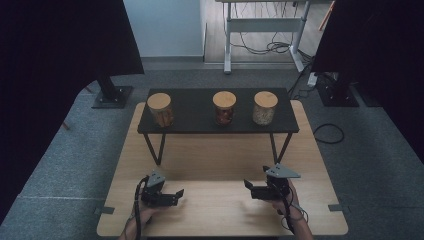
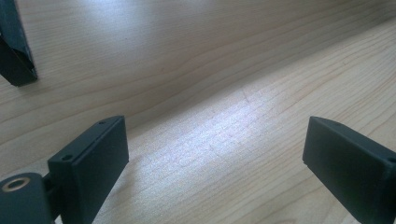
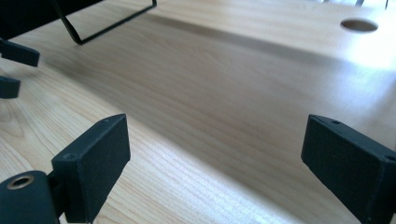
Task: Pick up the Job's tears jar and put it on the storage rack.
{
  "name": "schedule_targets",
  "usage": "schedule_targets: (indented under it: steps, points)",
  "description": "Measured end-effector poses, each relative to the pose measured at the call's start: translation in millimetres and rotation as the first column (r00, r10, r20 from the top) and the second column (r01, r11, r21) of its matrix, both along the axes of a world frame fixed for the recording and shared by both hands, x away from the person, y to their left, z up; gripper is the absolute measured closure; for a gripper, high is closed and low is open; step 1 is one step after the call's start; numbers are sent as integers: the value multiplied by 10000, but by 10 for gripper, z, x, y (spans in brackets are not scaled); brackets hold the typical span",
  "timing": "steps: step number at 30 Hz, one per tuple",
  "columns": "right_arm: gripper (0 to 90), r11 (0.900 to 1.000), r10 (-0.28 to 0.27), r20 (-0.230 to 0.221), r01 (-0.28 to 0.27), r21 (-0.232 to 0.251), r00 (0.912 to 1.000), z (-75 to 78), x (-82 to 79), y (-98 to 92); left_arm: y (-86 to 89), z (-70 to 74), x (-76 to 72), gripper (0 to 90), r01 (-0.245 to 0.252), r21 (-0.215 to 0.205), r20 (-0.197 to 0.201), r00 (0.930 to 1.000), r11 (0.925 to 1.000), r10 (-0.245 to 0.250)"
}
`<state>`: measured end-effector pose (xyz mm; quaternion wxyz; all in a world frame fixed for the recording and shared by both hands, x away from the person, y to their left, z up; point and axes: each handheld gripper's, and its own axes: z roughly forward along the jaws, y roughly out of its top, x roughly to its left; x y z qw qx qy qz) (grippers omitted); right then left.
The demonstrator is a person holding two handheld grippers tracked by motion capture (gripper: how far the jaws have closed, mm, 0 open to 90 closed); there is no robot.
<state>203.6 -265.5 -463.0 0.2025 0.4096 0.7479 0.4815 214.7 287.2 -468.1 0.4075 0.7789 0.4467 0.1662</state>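
Grey carpet surrounds a light wooden worktop [image 1: 220,160]. A low black shelf [image 1: 200,117] on thin metal legs stands at the far half of the worktop and carries three cork-lidded jars in a row: left jar [image 1: 160,109], middle jar [image 1: 224,107], right jar [image 1: 265,107]. Left tool [image 1: 176,195] sits low over the near edge, pointing toward the centre, jaws spread, nothing between them. Right tool [image 1: 248,187] is opposite, pointing back at it, jaws likewise spread and empty. Both are well apart from the jars; bare wood lies between the two tools.
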Motion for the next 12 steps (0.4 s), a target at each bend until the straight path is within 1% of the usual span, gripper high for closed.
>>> schedule_targets:
  steps: [3,9,12]
  points:
    - [73,9999,16,-66,-17,-102,10000,-18,16,17,3,2,-2,62,-8,-5,10,10000,10000,8]
    - [73,10000,56,-55,-55,57,10000,-36,7,24,10,1,7,62,-26,-56,4,10000,10000,26]
    - [72,9999,146,-77,-146,39,9999,-52,20,40,3,4,29,62,-14,-38,-31,10000,10000,14]
